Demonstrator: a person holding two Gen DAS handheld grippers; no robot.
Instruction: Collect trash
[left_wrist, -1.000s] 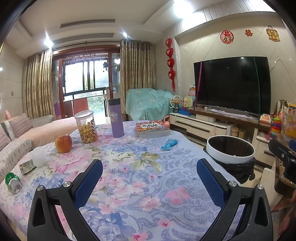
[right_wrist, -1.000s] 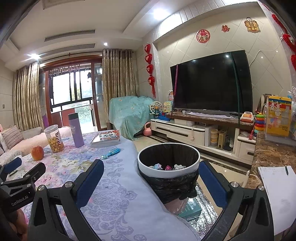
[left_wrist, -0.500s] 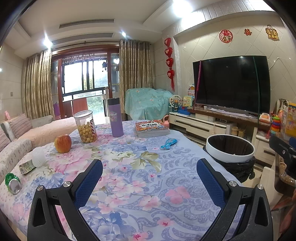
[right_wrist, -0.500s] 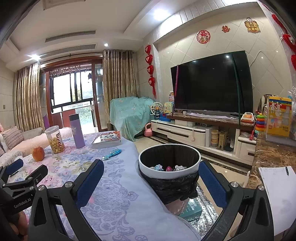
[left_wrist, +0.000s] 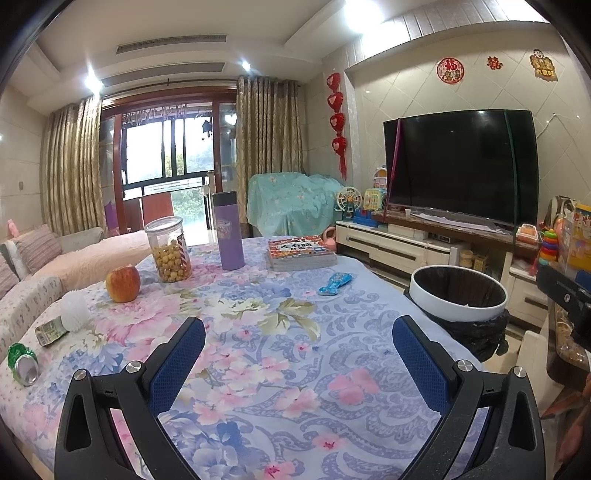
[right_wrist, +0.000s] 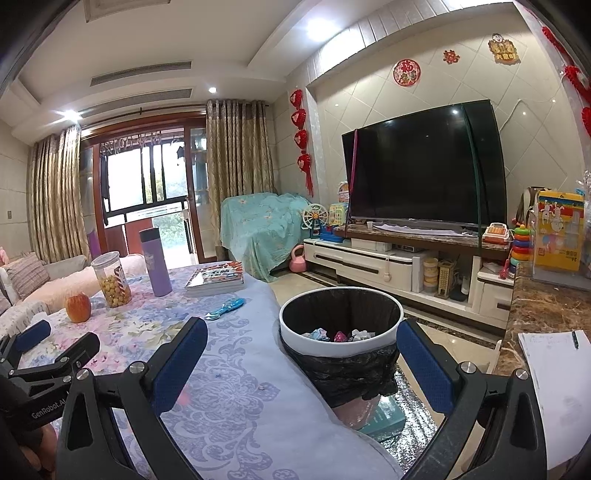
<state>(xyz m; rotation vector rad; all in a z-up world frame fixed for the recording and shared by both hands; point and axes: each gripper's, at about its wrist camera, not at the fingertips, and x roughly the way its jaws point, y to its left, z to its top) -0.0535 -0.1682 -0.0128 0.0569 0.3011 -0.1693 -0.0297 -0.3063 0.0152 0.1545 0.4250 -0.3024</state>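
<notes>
Floral cloth covers the table (left_wrist: 280, 332), mostly bare in the middle. The left gripper (left_wrist: 297, 354) hovers above it, jaws wide apart and empty. Trash lies near the table's left edge: a crushed green can (left_wrist: 23, 363) and a crumpled wrapper (left_wrist: 51, 331). A blue wrapper (left_wrist: 334, 284) lies toward the right edge. The right gripper (right_wrist: 301, 360), jaws also apart, faces the bin (right_wrist: 340, 325) just beside that edge.

Apple (left_wrist: 123, 283), snack jar (left_wrist: 168, 249), purple flask (left_wrist: 228, 230) & book stack (left_wrist: 301, 252) on floral tablecloth (left_wrist: 258, 354); TV (left_wrist: 460, 166) on right.
</notes>
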